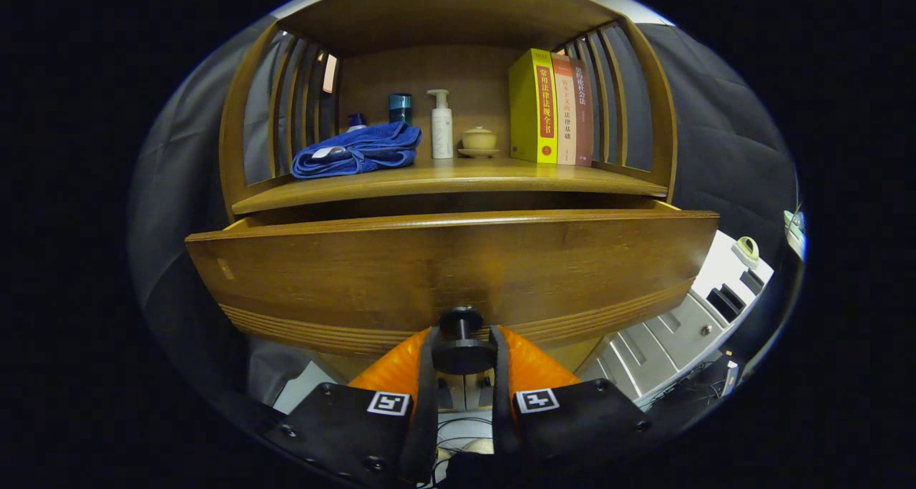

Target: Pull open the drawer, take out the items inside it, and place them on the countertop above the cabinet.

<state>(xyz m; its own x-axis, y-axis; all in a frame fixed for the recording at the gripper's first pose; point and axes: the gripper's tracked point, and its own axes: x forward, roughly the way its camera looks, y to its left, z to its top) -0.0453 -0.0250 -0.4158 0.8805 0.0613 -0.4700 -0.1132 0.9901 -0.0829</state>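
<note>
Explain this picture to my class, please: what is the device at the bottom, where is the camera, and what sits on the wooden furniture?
The camera rides on a hand-held two-finger gripper and looks forward along its fingers. Both fingers press on the dark round knob of a wooden drawer, which is pulled partly out; its inside is hidden from here. On the countertop above lie a folded blue towel, a white pump bottle, a dark blue jar, a small lidded cup on a saucer and three upright books.
</note>
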